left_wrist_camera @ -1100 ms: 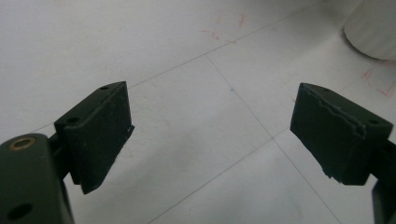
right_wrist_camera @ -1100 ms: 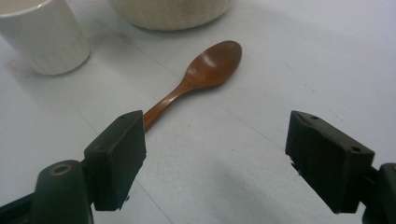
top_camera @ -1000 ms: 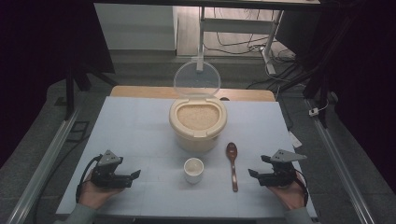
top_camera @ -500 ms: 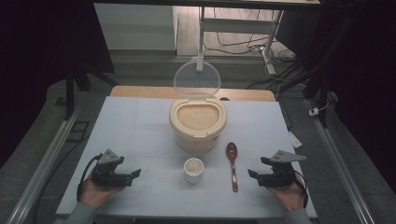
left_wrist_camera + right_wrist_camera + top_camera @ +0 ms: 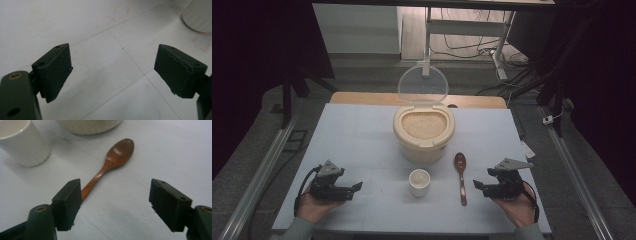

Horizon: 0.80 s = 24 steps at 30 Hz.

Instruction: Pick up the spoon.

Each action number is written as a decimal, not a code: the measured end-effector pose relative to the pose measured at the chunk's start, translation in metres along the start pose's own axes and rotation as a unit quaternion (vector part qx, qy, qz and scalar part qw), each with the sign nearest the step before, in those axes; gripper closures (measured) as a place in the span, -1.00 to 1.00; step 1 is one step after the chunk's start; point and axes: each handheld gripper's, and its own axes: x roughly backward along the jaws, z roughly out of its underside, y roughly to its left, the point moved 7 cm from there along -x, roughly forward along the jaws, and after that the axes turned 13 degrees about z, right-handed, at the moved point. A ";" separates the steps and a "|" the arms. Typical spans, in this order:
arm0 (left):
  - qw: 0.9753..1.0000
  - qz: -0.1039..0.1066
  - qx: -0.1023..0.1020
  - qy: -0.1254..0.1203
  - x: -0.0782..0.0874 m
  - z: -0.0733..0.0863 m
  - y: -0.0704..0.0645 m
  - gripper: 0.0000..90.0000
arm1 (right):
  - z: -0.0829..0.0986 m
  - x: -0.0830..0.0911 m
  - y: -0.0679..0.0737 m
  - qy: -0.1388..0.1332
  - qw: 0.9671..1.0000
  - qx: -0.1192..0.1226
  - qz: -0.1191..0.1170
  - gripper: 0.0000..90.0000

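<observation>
One jaw hides spoon (image 5: 110,163) handle's end, R tool (image 5: 115,202).

A wooden spoon (image 5: 110,162) is showing a glossy brown finish beside a smooth white ceramic-looking cup (image 5: 22,141). Matt black rubbery pads (image 5: 68,203) are looking scuffed.

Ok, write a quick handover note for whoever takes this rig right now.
Left claw: open, holding nothing, low over the table.
Right claw: open, holding nothing, aimed at the wooden spoon.
Spoon lies flat between the white cup and the right claw. Rice container sits behind them, lid up, grain showing.
Done: nothing grasped. The cup's inside can't be made out.
Left: probably pick up the spoon and scoop rice into the cup.
</observation>
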 end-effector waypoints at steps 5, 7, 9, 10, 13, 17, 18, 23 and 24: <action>1.000 -0.002 0.002 0.001 -0.001 -0.001 0.003 -0.69 | -0.006 0.004 0.014 0.029 0.999 0.014 0.002 -0.32; 1.000 -0.001 0.004 0.002 -0.002 0.000 0.004 -0.69 | -0.010 0.006 0.026 0.058 0.998 0.012 0.000 -0.30; 1.000 -0.001 0.004 0.002 -0.001 0.000 0.004 -0.69 | -0.011 0.004 0.032 0.083 0.997 0.010 0.003 -0.31; 1.000 -0.001 0.003 0.003 -0.001 0.000 0.004 -0.69 | -0.011 0.004 0.032 0.083 0.997 0.010 0.003 -0.31; 1.000 0.001 0.005 0.002 -0.001 0.001 0.004 -0.69 | -0.011 -0.002 0.043 0.128 0.992 0.000 0.012 -0.31; 1.000 0.002 0.004 0.004 -0.001 0.001 0.004 -0.70 | -0.011 -0.009 0.049 0.153 0.988 -0.008 0.011 -0.31; 1.000 0.002 0.003 0.005 -0.001 0.002 0.004 -0.70 | -0.010 -0.014 0.051 0.166 0.986 -0.008 0.014 -0.30; 1.000 0.006 0.001 0.010 -0.003 0.003 0.003 -0.70 | -0.007 -0.027 0.053 0.189 0.981 -0.016 0.026 -0.19; 1.000 0.007 0.001 0.011 -0.003 0.003 0.004 -0.70 | -0.007 -0.027 0.053 0.189 0.981 -0.016 0.026 -0.19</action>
